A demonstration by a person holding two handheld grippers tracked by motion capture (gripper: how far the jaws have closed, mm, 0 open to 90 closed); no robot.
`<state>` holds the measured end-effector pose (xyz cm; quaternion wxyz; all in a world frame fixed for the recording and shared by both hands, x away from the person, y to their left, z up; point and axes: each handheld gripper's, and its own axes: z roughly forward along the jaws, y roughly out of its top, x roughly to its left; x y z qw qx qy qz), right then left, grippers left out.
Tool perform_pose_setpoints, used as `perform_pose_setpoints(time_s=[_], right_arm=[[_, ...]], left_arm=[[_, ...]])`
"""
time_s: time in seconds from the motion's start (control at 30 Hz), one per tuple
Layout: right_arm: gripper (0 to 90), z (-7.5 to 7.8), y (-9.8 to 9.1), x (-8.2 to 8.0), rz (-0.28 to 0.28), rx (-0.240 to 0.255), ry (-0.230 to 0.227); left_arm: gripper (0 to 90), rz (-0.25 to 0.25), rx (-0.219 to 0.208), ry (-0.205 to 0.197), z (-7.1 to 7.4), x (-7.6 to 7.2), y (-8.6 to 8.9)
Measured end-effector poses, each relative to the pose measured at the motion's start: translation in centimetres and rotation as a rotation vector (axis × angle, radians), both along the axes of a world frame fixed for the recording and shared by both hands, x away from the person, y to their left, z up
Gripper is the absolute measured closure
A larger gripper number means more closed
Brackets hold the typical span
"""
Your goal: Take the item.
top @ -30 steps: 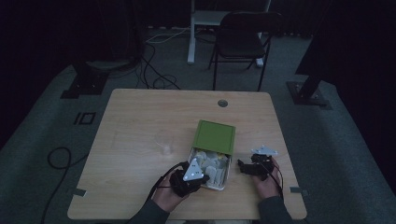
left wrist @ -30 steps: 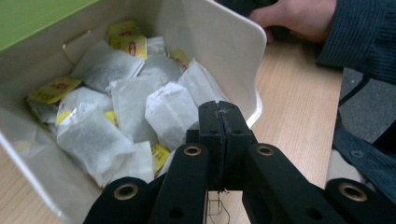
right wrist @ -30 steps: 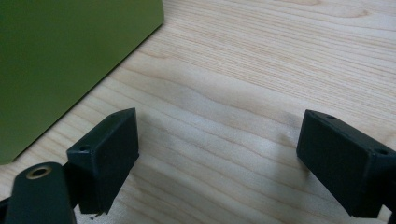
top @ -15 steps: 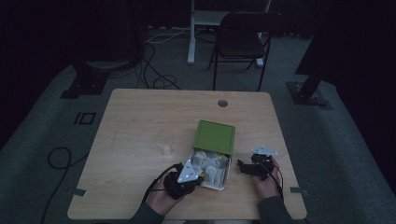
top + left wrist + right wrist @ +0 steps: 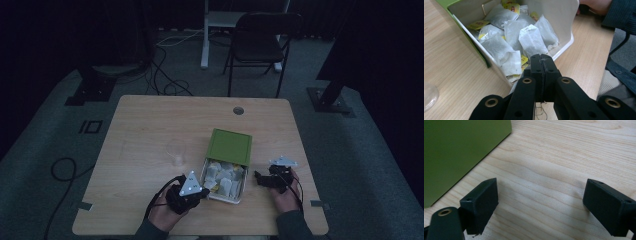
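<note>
Two grippers: one in each hand, both low in the high view, on either side of an open box of tea bags.
Left gripper (image 5: 541, 58): jaws pressed flat together; a thin thread hangs below them at the bottom edge of the left gripper view, though whether it is pinched I cannot tell.
Left gripper place: lower centre of the high view (image 5: 202, 191), tips just beside the near left corner of the box.
Right gripper (image 5: 540, 205): jaws spread wide over bare wood, nothing between them.
Right gripper place: lower right of the high view (image 5: 259, 178), near the box's right wall but apart from it.
Box (image 5: 564, 20): white inside, green outside, filling the upper half of the left gripper view; its green lid (image 5: 229, 146) stands open at the far side.
Tea bags (image 5: 531, 41): a loose heap with yellow tags, just beyond the closed tips.
Glass (image 5: 176, 153): clear, left of the box, well apart from both grippers.
Table (image 5: 150, 130): light wood.
Chair (image 5: 260, 45): dark, on the floor beyond the table, upper centre.
</note>
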<state>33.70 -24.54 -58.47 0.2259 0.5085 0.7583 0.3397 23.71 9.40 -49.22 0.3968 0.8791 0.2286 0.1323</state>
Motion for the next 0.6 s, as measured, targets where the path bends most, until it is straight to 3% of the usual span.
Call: perform_pose_setpoints(time_s=[0.6], right_arm=[[12.6,0.0,0.0,0.0,0.000,0.000,0.000]], left_arm=[[90.0,0.042,0.015,-0.022,0.4,0.2,2.3]])
